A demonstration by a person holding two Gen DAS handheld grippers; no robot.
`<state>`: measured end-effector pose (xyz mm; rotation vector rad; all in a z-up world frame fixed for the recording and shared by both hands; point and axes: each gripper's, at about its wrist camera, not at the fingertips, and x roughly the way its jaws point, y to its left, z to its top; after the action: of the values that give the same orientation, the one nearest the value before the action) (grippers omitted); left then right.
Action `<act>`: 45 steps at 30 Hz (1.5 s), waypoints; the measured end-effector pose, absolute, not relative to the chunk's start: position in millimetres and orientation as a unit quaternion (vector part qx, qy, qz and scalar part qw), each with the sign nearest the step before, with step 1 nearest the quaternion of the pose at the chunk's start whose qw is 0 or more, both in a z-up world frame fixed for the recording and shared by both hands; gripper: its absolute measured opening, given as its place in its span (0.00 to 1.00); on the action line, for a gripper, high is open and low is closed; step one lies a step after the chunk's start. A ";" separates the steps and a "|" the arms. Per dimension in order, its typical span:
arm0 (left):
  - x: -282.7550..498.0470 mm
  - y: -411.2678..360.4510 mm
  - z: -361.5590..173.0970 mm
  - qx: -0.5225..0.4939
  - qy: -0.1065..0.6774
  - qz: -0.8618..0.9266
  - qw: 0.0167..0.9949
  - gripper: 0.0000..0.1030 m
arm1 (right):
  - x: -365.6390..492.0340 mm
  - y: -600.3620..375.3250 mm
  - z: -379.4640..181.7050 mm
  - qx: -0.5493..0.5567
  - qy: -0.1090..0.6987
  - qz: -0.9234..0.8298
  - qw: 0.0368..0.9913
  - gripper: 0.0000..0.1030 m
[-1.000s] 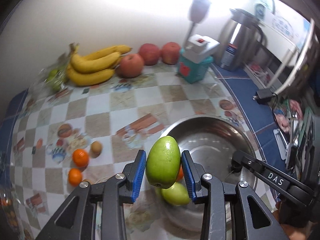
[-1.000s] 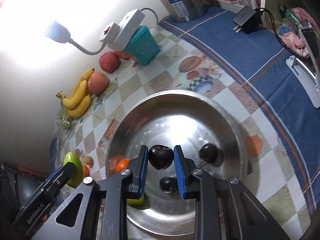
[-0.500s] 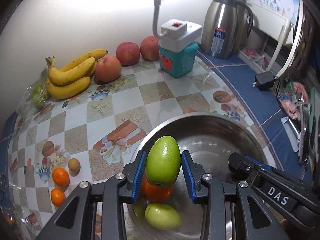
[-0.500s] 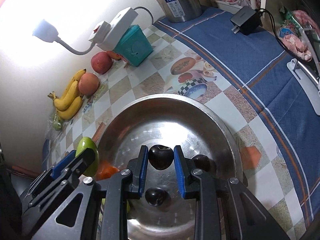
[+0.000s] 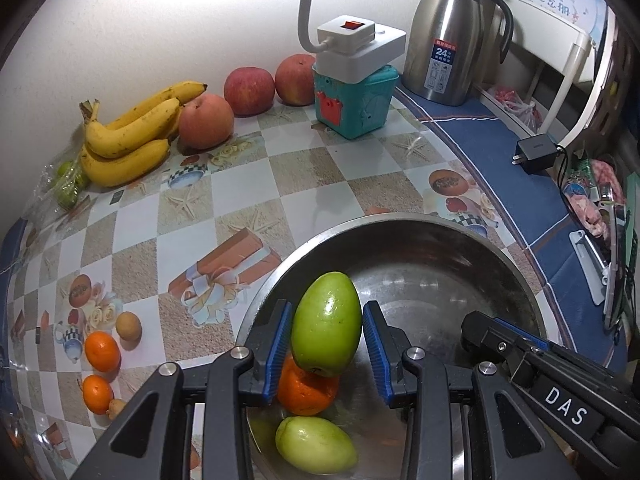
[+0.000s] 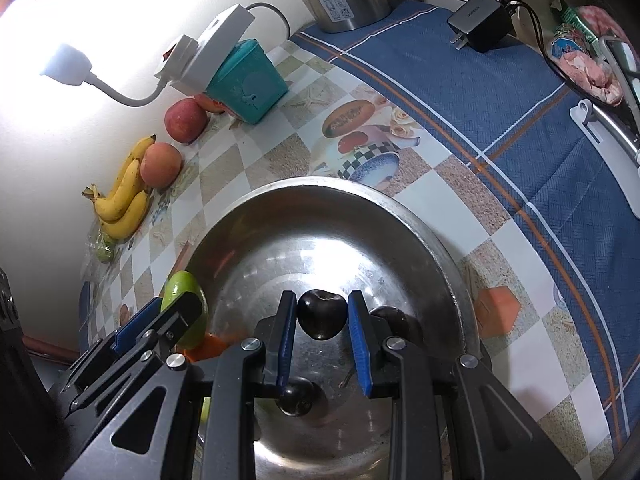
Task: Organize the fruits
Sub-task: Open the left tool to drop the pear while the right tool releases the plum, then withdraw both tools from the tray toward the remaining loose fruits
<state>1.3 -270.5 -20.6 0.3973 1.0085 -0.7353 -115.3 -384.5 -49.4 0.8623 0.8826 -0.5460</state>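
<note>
Over the steel bowl [image 5: 500,256] both grippers held fruit. The left gripper [image 5: 326,338] had its blue fingers [image 5: 276,344] clenched on a green fruit [image 5: 326,322], which stood upright between them, above the near left part of the bowl. Under this fruit, inside the bowl, lay an orange [image 5: 304,390], and nearer to the camera a second green fruit [image 5: 316,444] lay on the bowl's bottom. The right gripper [image 6: 322,318] grasped a dark cherry [image 6: 322,314] between its fingers [image 6: 286,336], above the middle of the bowl. Two more cherries lay in the bowl: one [image 6: 296,398] below the held cherry, another [image 6: 390,318] just right of the right finger. From the right wrist view, the left gripper with its green fruit was at the bowl's left rim.

Left of the bowl, on the checked worktop [image 5: 256,184], two small oranges [image 5: 102,350] and a small brown fruit [image 5: 128,326] lay near each other. Far from the bowl, along the wall, were the bananas [image 5: 128,136], then three apples [image 5: 206,120] in a row. A teal box [image 5: 356,104] stood right of the apples, and a white lamp base [image 5: 360,50] rested on it. A steel jug [image 5: 450,36] stood behind the bowl on the blue cloth [image 5: 480,148], and a black charger [image 5: 536,154] lay on that cloth to the right of the jug.
</note>
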 end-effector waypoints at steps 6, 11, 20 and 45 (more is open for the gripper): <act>2.4 -269.1 -16.9 0.176 0.473 -0.345 0.792 0.42 | -113.6 -383.2 -46.3 0.399 0.408 -0.251 0.782 0.27; 2.6 -266.2 -4.4 0.165 0.466 -0.347 0.797 0.50 | -113.9 -382.6 -39.3 0.397 0.406 -0.249 0.784 0.30; 12.8 -246.1 14.5 0.144 0.481 -0.310 0.807 0.57 | -114.6 -372.5 -13.7 0.367 0.392 -0.248 0.806 0.45; 50.2 -146.2 -28.3 0.112 0.561 -0.114 0.812 1.00 | -103.7 -336.0 -23.2 0.285 0.442 -0.249 0.813 0.86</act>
<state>50.2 -146.2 -28.3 0.2401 1.1992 -0.2437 -103.7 -336.0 -23.2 0.6075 0.9445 -0.5315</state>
